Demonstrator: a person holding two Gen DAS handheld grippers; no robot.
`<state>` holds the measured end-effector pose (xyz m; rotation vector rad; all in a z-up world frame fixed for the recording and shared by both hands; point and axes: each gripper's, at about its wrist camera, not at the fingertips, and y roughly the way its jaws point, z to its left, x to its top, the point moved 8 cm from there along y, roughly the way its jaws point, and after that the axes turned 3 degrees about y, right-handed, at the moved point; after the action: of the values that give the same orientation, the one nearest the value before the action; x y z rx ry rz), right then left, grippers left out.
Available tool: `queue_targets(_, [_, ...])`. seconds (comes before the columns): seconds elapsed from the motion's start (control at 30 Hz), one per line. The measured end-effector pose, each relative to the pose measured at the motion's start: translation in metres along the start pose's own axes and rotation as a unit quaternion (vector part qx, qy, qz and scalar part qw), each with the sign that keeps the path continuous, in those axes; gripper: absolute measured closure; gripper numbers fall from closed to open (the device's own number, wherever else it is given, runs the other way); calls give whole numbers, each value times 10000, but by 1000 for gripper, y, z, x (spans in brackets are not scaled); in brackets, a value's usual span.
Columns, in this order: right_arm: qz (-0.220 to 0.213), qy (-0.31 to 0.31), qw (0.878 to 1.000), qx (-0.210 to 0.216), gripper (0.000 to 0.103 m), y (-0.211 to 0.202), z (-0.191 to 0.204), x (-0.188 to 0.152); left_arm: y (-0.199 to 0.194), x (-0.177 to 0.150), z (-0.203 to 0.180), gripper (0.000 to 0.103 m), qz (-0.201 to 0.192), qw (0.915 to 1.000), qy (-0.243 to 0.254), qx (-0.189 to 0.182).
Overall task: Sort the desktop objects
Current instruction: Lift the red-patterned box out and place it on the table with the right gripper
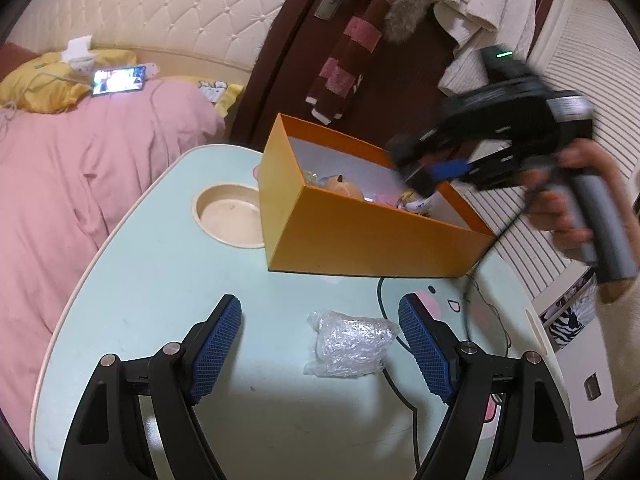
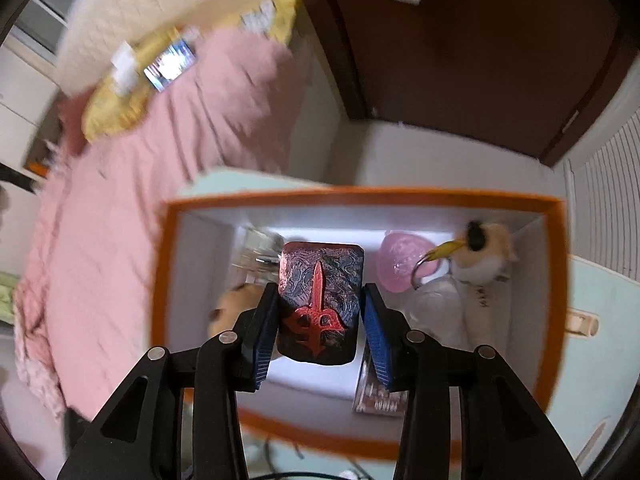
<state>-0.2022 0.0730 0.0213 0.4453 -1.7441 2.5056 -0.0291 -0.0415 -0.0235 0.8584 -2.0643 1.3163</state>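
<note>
Around: mint-green table (image 1: 160, 280) with a round recess (image 1: 230, 216), pink bedding (image 1: 80, 168) beyond, dark door (image 1: 320, 80) behind. Inside the orange box (image 2: 360, 196): pink trinket (image 2: 400, 260), plush keychain (image 2: 480, 264), crowding the space. Right gripper (image 2: 320, 320) above the box, clamped on a dark card box (image 2: 320, 300) bearing a red sword emblem. Left gripper (image 1: 320, 344) spread wide, straddling without touching a crinkled clear plastic bag (image 1: 348, 344) on the table.
</note>
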Motion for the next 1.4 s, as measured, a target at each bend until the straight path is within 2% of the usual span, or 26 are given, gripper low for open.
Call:
queue_targets(0.13, [-560,-334,9957,654,61,-58,17,-22,0,0,-1,23,-35,10000,13,24])
queue_targets(0.23, [-584,-630,9933,769,61,-77,23,-54,-1,0,1,23,-73,10000,-47,33])
queue_targets(0.33, [-481,-787,9947,464,61,-74,13,-88,-2,1,5,23,-148,9998,-159,40])
queue_targets(0.47, [-184,-842,9963,-6,61,-45,-4,-128,-4,2,9,23,-215,9994,-252,72])
queue_targets(0.57, [-133,-906,9953,-314,61,-28,-11,-145,-4,2,7,23,-262,9994,-192,135])
queue_targets(0.67, [-137,-925,9950,-352,61,-16,-11,-156,-2,1,7,22,-198,9995,-144,221])
queue_targets(0.8, [-539,-968,9934,-311,60,-14,-15,-160,-2,1,10,22,-197,9992,-199,272])
queue_targets(0.83, [-755,-956,9923,-232,60,-18,-14,-160,-2,1,11,22,-199,9992,-217,281])
queue_targets(1.0, [-1222,-830,9885,315,57,-33,-13,-164,0,0,14,22,-151,9988,-269,380])
queue_targets(1.03, [-1353,-777,9869,414,52,-36,-15,-164,-1,0,14,22,-151,9988,-267,387])
queue_targets(1.07, [-1571,-676,9843,434,47,-41,-20,-164,-1,0,14,22,-155,9988,-261,390])
queue_targets(1.1, [-1788,-575,9812,453,37,-45,-24,-163,-1,1,14,22,-164,9988,-253,392])
queue_targets(1.13, [-1995,-461,9777,472,34,-49,-30,-162,-2,1,13,22,-180,9988,-242,392])
queue_targets(1.27, [-2541,6,9667,300,34,-59,-63,-158,-5,5,10,23,-238,9988,-167,383])
queue_targets(1.37, [-2706,189,9623,220,34,-52,-73,-158,-9,15,4,24,-253,9987,-53,440])
queue_targets(1.4, [-2680,228,9628,276,34,-51,-74,-160,-10,20,1,28,-261,9986,-19,459])
